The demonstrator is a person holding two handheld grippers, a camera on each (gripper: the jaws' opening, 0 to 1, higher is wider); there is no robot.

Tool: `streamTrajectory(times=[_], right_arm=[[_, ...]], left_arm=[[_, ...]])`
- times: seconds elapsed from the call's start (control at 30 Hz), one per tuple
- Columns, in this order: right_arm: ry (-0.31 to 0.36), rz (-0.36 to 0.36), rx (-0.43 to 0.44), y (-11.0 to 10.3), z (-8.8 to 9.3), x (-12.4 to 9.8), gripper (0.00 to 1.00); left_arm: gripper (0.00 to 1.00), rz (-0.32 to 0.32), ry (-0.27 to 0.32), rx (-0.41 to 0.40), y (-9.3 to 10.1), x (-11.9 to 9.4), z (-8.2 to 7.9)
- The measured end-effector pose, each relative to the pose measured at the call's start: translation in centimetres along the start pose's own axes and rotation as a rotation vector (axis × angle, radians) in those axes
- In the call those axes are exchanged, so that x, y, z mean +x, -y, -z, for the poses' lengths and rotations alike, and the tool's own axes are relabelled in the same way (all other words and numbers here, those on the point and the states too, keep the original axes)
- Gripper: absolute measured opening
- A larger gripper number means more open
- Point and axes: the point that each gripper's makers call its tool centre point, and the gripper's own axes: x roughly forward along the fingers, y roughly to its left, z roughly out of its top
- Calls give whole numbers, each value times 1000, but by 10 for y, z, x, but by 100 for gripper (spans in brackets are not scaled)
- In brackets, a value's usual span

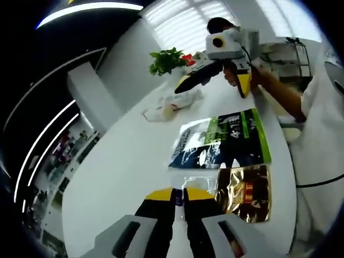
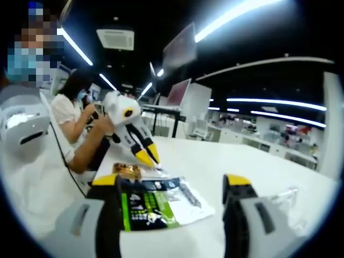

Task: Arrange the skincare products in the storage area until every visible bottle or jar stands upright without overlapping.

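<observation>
Left gripper point(image 1: 179, 194) hovers jaws nearly together above the white table point(image 1: 129, 161), right gripper point(image 2: 172, 185) spread wide over the green-and-dark sachet point(image 2: 156, 207) lying flat beside a gold packet point(image 1: 247, 193)

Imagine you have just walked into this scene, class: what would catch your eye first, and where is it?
First, the flat green-and-dark printed pouch lying on the white table, with a shiny gold foil packet beside it, both just ahead of the left gripper, whose yellow-tipped jaws are together. Beyond them the right gripper hangs over the table, near a crumpled clear plastic bag and a green plant.
</observation>
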Motion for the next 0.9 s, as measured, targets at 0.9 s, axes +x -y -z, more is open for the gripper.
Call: streamTrajectory(times=[0.9], right_arm=[[-2,0,1,1,1,0,78]], left_arm=[[3,104,62,-76,12,15,-3]])
